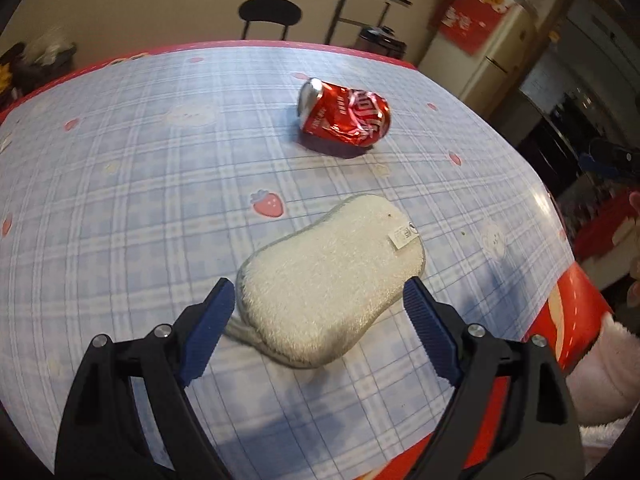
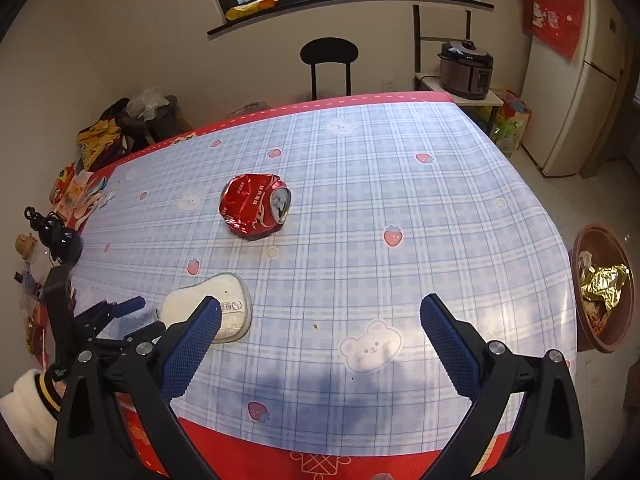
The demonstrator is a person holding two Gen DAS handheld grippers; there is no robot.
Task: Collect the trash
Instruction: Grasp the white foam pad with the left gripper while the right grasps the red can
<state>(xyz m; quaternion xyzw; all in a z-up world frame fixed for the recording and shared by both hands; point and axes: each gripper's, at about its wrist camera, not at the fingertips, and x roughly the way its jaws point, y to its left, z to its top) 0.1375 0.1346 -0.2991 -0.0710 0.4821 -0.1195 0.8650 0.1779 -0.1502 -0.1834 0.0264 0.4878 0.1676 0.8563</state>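
Observation:
A crushed red soda can lies on its side on the blue checked tablecloth; it also shows in the right wrist view. A white sponge pad lies nearer, and shows in the right wrist view too. My left gripper is open, its blue fingers on either side of the sponge's near end, apart from it. My right gripper is open and empty above the table's near part. The left gripper shows at the left of the right wrist view.
A brown bin with gold foil trash stands on the floor right of the table. A black chair stands behind the table. A rice cooker and a fridge stand at back right. Bags lie at left.

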